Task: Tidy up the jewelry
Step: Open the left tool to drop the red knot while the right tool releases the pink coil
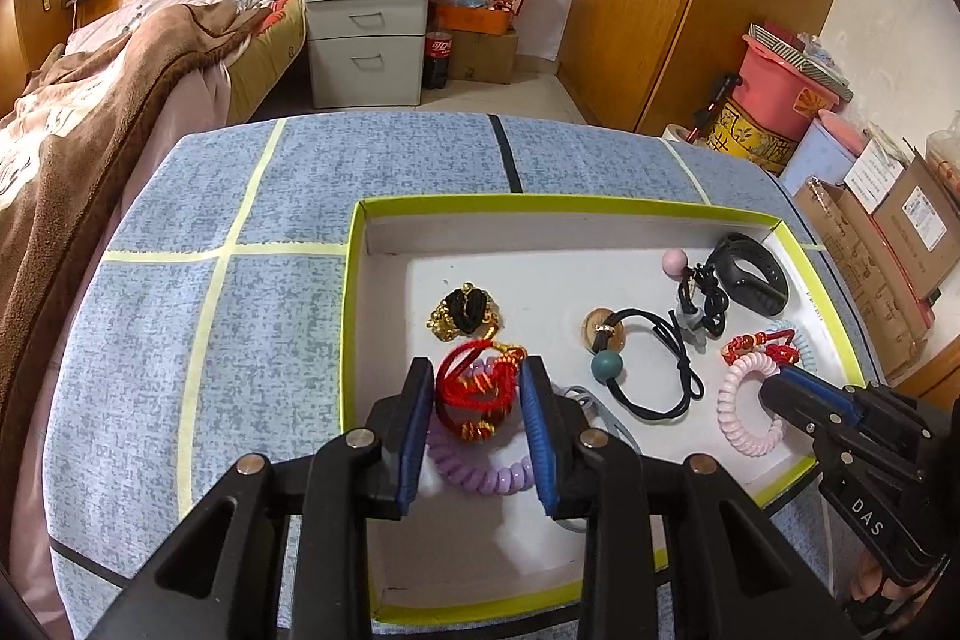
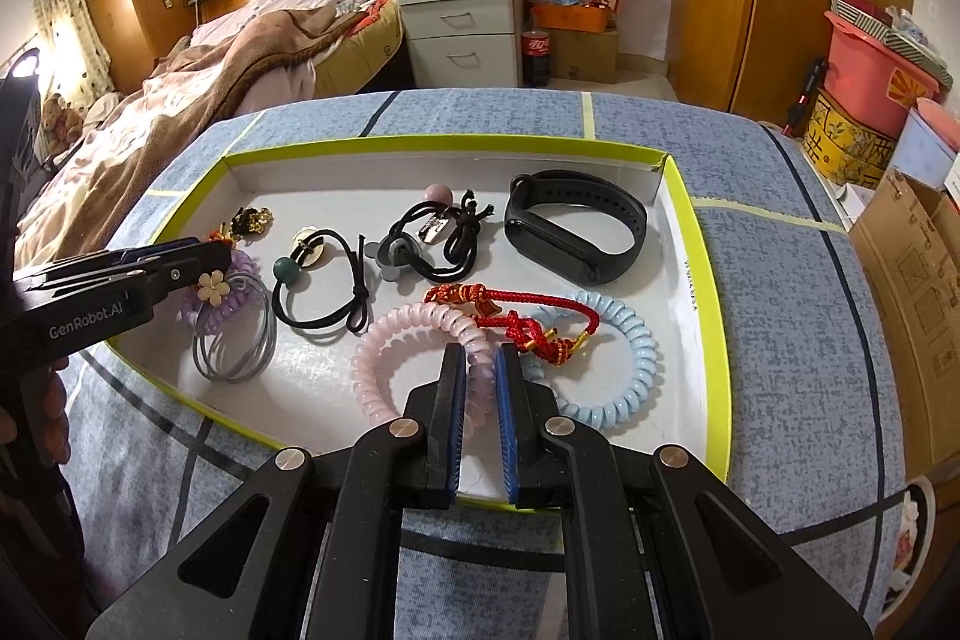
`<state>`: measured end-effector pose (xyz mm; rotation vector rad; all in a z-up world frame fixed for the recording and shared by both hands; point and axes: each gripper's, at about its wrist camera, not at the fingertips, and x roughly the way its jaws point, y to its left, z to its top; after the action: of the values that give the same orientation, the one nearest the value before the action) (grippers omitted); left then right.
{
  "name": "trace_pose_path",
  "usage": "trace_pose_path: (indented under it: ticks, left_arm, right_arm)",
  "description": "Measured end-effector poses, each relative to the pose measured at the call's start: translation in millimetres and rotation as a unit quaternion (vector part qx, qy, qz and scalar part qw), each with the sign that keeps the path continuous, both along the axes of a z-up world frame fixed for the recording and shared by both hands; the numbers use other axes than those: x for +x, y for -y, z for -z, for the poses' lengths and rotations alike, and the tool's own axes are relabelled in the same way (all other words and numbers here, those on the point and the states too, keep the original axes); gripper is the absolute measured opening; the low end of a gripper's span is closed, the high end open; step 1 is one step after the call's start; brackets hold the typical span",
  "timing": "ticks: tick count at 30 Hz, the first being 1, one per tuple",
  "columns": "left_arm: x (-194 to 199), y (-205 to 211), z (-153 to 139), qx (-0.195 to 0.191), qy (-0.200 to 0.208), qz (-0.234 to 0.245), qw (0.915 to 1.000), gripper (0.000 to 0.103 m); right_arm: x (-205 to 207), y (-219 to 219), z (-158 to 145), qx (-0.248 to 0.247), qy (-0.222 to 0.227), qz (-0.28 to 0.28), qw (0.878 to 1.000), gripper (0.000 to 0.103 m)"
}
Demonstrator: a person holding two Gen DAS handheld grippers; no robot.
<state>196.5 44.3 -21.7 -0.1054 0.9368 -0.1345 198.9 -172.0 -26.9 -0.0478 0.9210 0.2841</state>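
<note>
A white tray [image 2: 684, 244] with a lime rim sits on a blue patterned cloth [image 1: 198, 340]; every piece of jewelry lies inside it. The left gripper [image 1: 477, 388] hangs over the tray's left part with its jaws apart; a red cord bracelet [image 1: 474, 388] sits between the pads, blurred, with clear gaps on both sides, above a purple coil tie [image 1: 480, 472]. The right gripper [image 2: 480, 364] is clamped on a pink coil tie [image 2: 414, 328] at its near right edge; beside it lie a blue coil tie [image 2: 630, 340], a second red cord [image 2: 528, 316], a black band [image 2: 576, 226] and black hair ties [image 2: 324, 292].
</note>
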Motion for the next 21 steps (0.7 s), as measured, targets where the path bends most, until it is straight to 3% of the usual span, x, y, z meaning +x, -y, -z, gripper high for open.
trace_pose_path:
  ticks: [7,11,12,21]
  left_arm:
    - [-2,0,-1,0.003,0.0,0.001,1.0,0.037]
    - [-3,2,-2,0.004,0.0,0.002,1.0,0.041]
    - [-4,2,-2,0.004,0.0,0.001,1.0,0.042]
    - [-18,2,-10,0.008,0.012,-0.009,0.9999,0.049]
  right_arm:
    - [1,2,-2,0.0,0.0,0.003,1.0,0.014]
    - [-1,2,-3,-0.002,0.004,0.002,1.0,0.038]
    - [-1,2,-4,-0.001,0.005,0.002,1.0,0.039]
    - [-9,3,-13,-0.001,0.02,0.009,1.0,0.04]
